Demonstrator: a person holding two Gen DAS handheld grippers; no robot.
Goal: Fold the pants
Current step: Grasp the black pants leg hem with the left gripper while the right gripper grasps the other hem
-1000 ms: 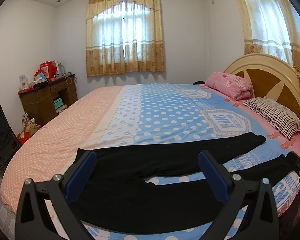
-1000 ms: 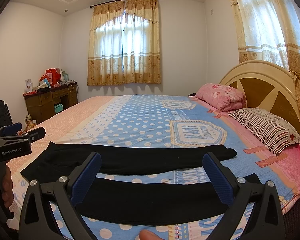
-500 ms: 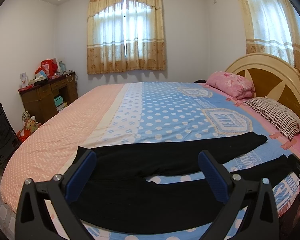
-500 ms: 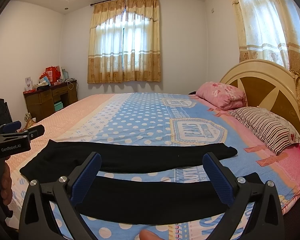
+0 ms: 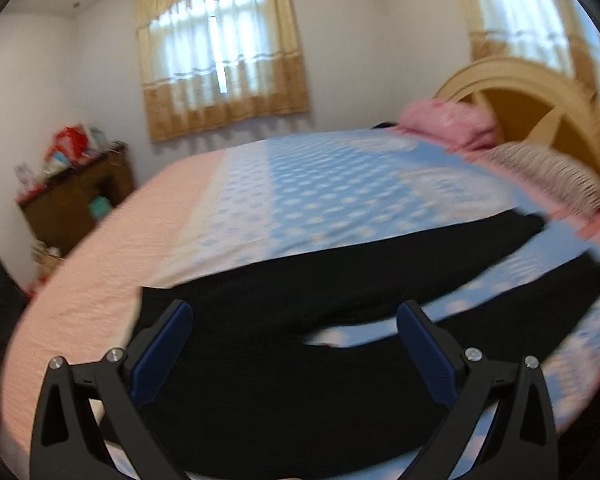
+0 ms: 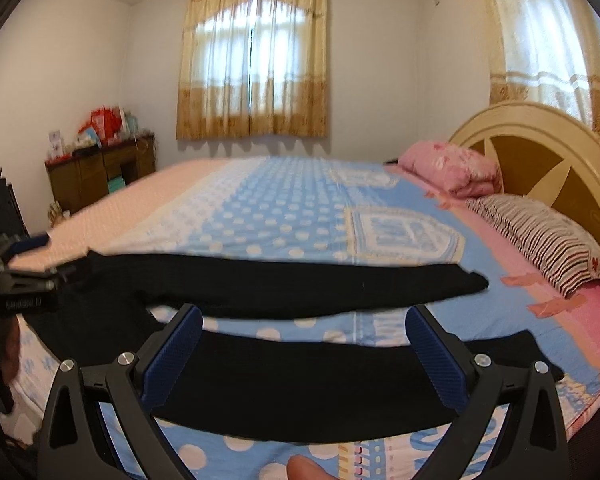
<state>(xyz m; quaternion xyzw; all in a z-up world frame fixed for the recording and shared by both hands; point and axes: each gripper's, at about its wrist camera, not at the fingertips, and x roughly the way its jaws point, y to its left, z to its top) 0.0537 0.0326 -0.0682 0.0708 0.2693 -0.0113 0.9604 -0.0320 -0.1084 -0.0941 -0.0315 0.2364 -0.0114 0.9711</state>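
Black pants (image 5: pixel 284 360) lie flat on the bed, waist at the left, two legs spread toward the headboard at the right. They show in the right wrist view (image 6: pixel 300 288) too. My left gripper (image 5: pixel 296 344) is open and empty, just above the waist and crotch part. My right gripper (image 6: pixel 304 348) is open and empty, above the near leg (image 6: pixel 300 384). The left gripper also shows at the left edge of the right wrist view (image 6: pixel 24 280), by the waistband.
The bed (image 6: pixel 284 216) has a blue dotted and pink cover. A pink pillow (image 6: pixel 452 168) and a striped pillow (image 6: pixel 540 240) lie by the wooden headboard (image 6: pixel 540 160). A brown desk (image 6: pixel 100 172) with clutter stands at the far left wall. A fingertip (image 6: pixel 308 468) shows at the bottom edge.
Both grippers have dipped lower and closer to the pants. The left view has tilted and blurred with motion. Both jaws stay open; the pants have not moved.
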